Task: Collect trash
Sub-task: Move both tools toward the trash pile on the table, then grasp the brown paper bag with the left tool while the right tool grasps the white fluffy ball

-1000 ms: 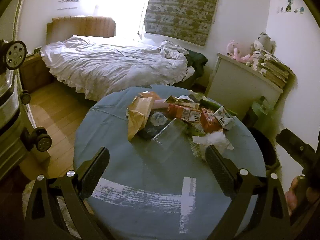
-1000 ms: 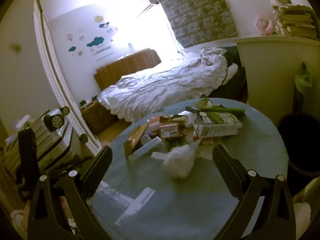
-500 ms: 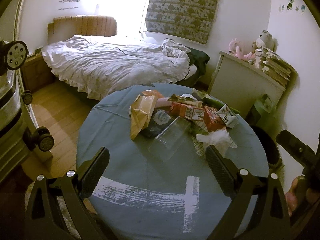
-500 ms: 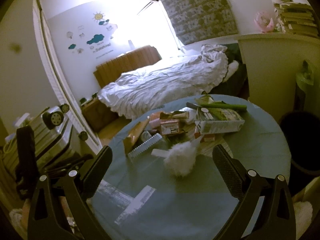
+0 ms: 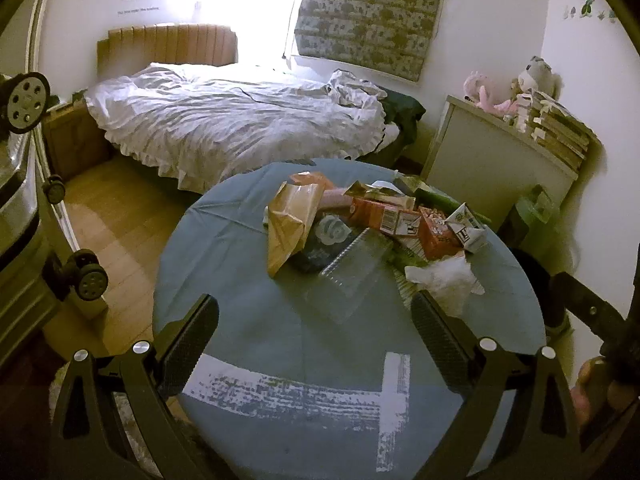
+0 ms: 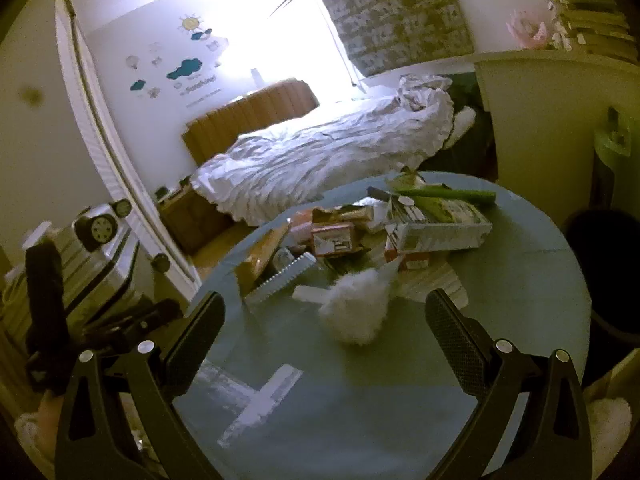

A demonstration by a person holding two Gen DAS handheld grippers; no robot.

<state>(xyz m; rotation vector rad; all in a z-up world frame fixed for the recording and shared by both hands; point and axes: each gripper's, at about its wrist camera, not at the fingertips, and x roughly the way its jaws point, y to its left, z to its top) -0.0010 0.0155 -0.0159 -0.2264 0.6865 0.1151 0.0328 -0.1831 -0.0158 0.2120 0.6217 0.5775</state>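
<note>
A heap of trash lies on the far half of the round blue table [image 5: 248, 320]: a tan paper bag [image 5: 290, 220], a clear plastic clamshell [image 5: 352, 274], red cartons [image 5: 436, 232], a small milk carton [image 5: 468, 232] and a crumpled white tissue [image 5: 444, 276]. My left gripper [image 5: 314, 340] hovers open over the near table, short of the heap, holding nothing. From the right wrist view the tissue [image 6: 360, 306] lies nearest, between the open fingers of my right gripper [image 6: 324, 334], with a long white carton [image 6: 436, 230] and a green tube [image 6: 448, 195] behind.
A dark bin [image 6: 608, 276] stands right of the table, below a white cabinet [image 5: 492, 172] stacked with books. An unmade bed [image 5: 240, 120] fills the back. A suitcase on wheels [image 5: 24, 200] stands at the left. White marks [image 5: 304, 396] streak the near table.
Both grippers have drifted slightly, so the table and heap shift a little in view. Both stay open and nothing was taken hold of.
</note>
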